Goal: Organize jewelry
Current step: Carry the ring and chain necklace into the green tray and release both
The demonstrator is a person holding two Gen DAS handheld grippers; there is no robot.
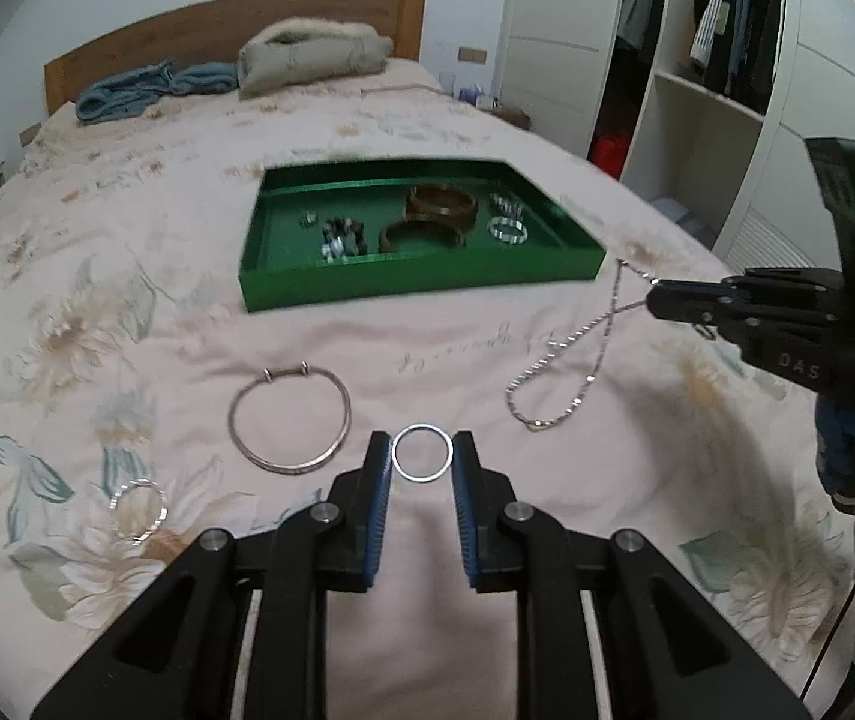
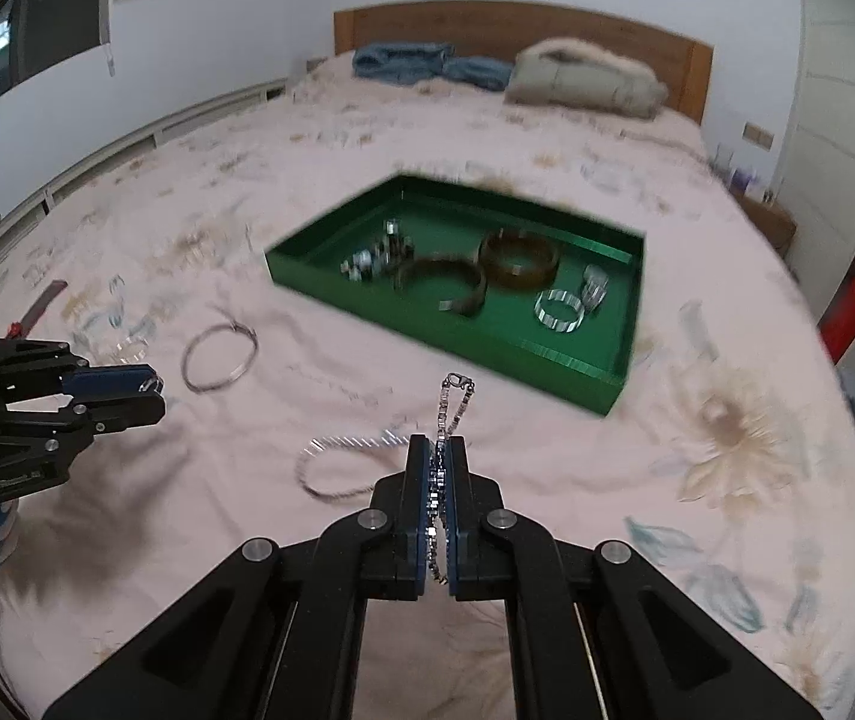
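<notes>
Left gripper pinches small silver ring, right gripper clamped fully on chain necklace trailing onto bed; green tray lies ahead toward headboard, about equally near both, bangle left

The bed is wide, and most of its flowered cover is free. The green tray stands in the middle and blocks the straight way toward the headboard; its walls are low, so a gripper can pass over them. Inside, the wooden bangles and small pieces fill the middle and right part, while the left part of the tray floor is bare. Between the tray and the near edge lie a silver bangle and a thin bracelet, near the left side. A coat and blue clothes lie at the far edge.
</notes>
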